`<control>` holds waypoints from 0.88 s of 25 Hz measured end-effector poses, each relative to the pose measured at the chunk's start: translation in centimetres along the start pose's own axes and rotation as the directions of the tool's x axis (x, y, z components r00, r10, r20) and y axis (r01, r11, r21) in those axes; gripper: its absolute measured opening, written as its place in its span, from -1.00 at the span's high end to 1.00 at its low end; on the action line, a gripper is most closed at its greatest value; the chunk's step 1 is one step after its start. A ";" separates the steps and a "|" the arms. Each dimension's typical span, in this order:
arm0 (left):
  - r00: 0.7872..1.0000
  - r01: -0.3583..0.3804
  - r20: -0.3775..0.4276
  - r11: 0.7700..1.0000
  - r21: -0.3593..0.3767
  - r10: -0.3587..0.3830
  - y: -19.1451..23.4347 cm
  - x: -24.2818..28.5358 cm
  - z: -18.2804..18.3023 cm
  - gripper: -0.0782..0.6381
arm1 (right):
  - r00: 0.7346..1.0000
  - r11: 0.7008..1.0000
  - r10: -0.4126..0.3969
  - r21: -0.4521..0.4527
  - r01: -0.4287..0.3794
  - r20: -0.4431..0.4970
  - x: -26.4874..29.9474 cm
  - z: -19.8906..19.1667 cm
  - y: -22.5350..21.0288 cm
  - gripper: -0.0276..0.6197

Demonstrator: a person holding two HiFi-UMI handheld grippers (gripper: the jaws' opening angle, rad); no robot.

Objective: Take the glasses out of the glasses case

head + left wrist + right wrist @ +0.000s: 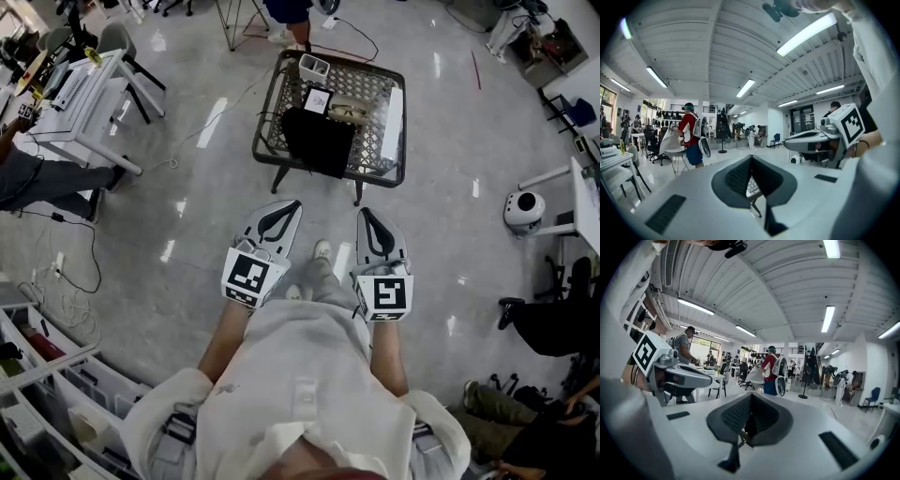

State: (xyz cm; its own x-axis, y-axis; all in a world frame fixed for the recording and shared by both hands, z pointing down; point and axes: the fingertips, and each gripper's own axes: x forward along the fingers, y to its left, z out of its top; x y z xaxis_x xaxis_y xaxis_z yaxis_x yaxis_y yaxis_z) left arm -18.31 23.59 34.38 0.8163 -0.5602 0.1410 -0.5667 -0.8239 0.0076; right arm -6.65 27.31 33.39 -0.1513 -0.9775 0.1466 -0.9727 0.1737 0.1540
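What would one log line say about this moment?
stage: not started | left gripper: shut, empty | right gripper: shut, empty | both held in air, short of table | black object on table, untouched

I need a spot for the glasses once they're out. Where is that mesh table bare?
Bare mesh: the table has a free left band beside the black cloth, and a front-right patch between cloth and white slab. The back middle is crowded: white box, marker card, tan case.
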 end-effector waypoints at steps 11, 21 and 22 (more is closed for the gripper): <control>0.999 -0.030 -0.017 0.999 0.016 0.030 2.5 7.0 1.6 0.75 | 0.999 0.999 0.041 0.016 -0.041 0.006 5.7 0.2 -5.3 0.90; 0.997 -0.063 -0.050 0.997 0.034 0.065 2.9 12.7 2.5 0.75 | 0.996 0.995 0.086 0.040 -0.087 0.020 9.3 -0.3 -10.4 0.90; 0.996 -0.065 -0.051 0.997 0.037 0.067 2.8 13.3 2.6 0.75 | 0.996 0.995 0.090 0.041 -0.091 0.024 9.6 -0.3 -10.9 0.90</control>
State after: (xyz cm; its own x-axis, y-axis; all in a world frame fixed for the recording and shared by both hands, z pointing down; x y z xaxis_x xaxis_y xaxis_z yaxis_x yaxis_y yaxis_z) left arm -8.75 13.63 33.70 0.7694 -0.6092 0.1918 -0.6144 -0.7881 -0.0384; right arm 2.60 16.05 33.43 -0.2429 -0.9604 0.1362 -0.9612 0.2572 0.0994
